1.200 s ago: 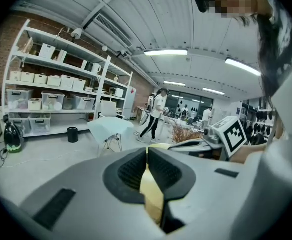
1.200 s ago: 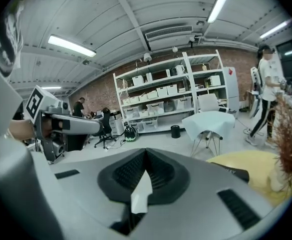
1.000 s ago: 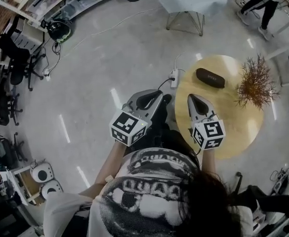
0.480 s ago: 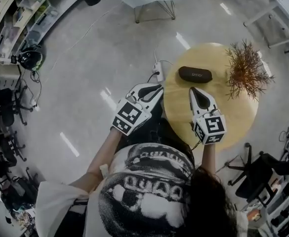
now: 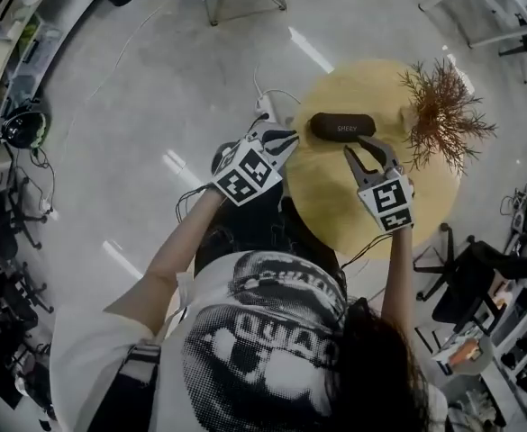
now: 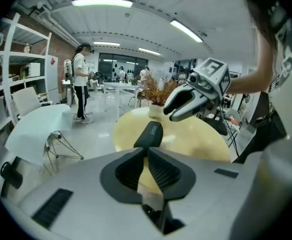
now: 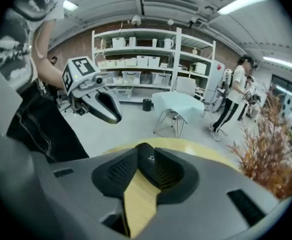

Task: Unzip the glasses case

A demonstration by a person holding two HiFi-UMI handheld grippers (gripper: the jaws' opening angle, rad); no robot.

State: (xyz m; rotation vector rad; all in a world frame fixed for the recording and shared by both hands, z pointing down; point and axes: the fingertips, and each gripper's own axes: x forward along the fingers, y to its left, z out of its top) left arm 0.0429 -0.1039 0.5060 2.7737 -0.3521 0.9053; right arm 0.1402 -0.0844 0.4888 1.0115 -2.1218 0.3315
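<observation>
— One glasses case (image 5: 342, 125) flat on yellow worktop (image 5: 335, 196); left tool (image 5: 286, 139) pinched together, right tool (image 5: 368, 151) opening, case seemingly just beyond its tips, ungripped.
— Risk: skidding away if tugged unsteadied.

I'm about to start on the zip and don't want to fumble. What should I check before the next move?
1. Glasses case lies free on the table: ok.
2. Left claw ready to steady the case: not ok; its jaws are together and empty, short of the case.
3. Right claw lined up: ok; its jaws are opening, and the case shows between them, not gripped.
4. Zip pull found: cannot tell; no view shows it.
5. Dried plant out of the way: ok; it stands apart from both claws.
</observation>
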